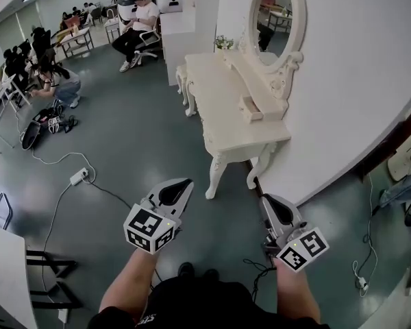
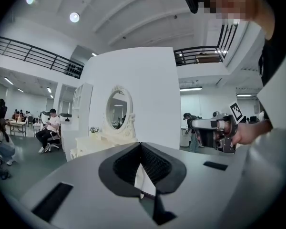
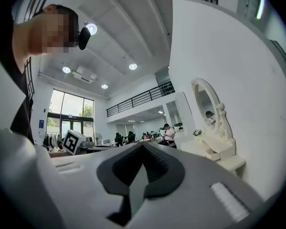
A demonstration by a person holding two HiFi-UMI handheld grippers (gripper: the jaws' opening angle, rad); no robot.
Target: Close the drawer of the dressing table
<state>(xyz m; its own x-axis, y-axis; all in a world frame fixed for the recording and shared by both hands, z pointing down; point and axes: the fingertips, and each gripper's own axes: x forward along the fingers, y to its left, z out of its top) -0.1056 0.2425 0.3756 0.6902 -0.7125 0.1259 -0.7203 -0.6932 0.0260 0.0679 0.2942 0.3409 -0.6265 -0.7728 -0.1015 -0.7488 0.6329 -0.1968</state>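
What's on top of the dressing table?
An oval mirror, a small plant and a raised shelf with its drawer pulled out. Inside the drawer is too small to tell.

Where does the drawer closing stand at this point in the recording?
Done: nothing yet. The small drawer on the dressing table looks pulled out.
In hand: nothing. The left tongs and right tongs are both shut and empty, and are held over the floor, well short of the table.
Left: the whole job, probably approaching the table, reaching the drawer front and pushing it in.
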